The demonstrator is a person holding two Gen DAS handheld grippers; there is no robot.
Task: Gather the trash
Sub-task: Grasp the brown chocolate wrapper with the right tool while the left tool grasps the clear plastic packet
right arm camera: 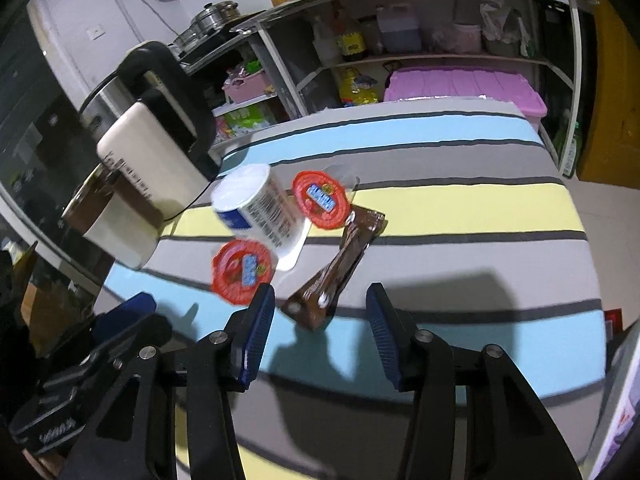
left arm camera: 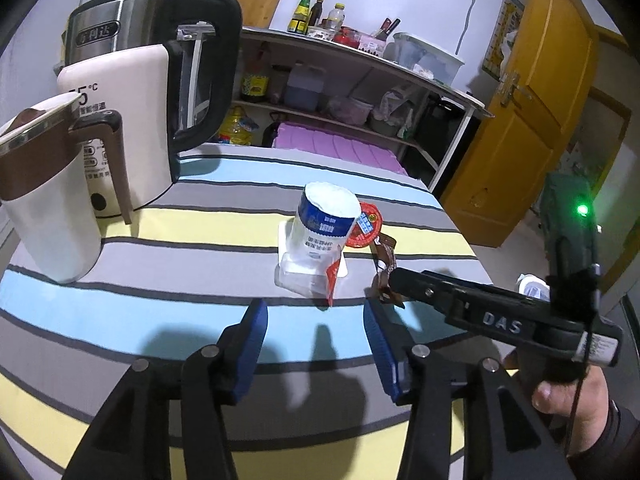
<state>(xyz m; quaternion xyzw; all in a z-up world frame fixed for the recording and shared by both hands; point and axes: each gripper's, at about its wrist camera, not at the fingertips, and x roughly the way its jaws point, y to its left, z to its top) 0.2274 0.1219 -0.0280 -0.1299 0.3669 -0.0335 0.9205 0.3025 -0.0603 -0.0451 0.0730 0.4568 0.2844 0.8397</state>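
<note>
Both tools gape, holding nothing — left tool (left arm camera: pixel 316 344), right tool (right arm camera: pixel 320 332). On the striped table (right arm camera: pixel 460 204), the brown wrapper (right arm camera: pixel 336 268) lies just beside the white cup (right arm camera: pixel 256 208).

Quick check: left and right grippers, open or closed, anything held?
Left gripper: open, holding nothing.
Right gripper: open, holding nothing; the brown wrapper lies just ahead of it.
</note>
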